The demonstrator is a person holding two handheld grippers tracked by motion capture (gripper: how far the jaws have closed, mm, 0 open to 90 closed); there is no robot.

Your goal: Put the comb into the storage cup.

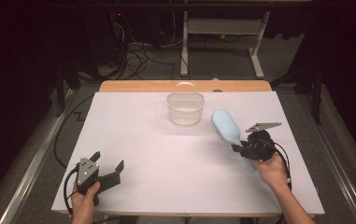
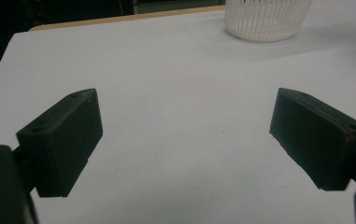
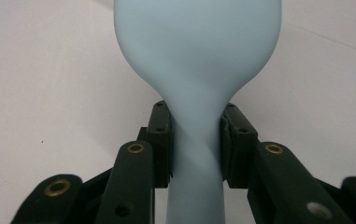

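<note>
My right gripper (image 1: 239,148) is clamped on the neck of the light blue hairbrush (image 1: 227,127), one jaw on each side, with the brush head pointing away from it above the white table (image 1: 166,158). The white basket (image 1: 185,108) sits beyond the brush head, near it. My left gripper (image 1: 107,164) has its jaws spread wide with nothing between them, well apart from the brush.

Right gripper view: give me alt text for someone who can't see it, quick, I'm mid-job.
The right gripper is clamped on the narrow neck of a light blue hairbrush, one black jaw on each side of the handle. The brush's smooth back faces the camera and widens toward the top of the picture, with the white table behind it.
</note>
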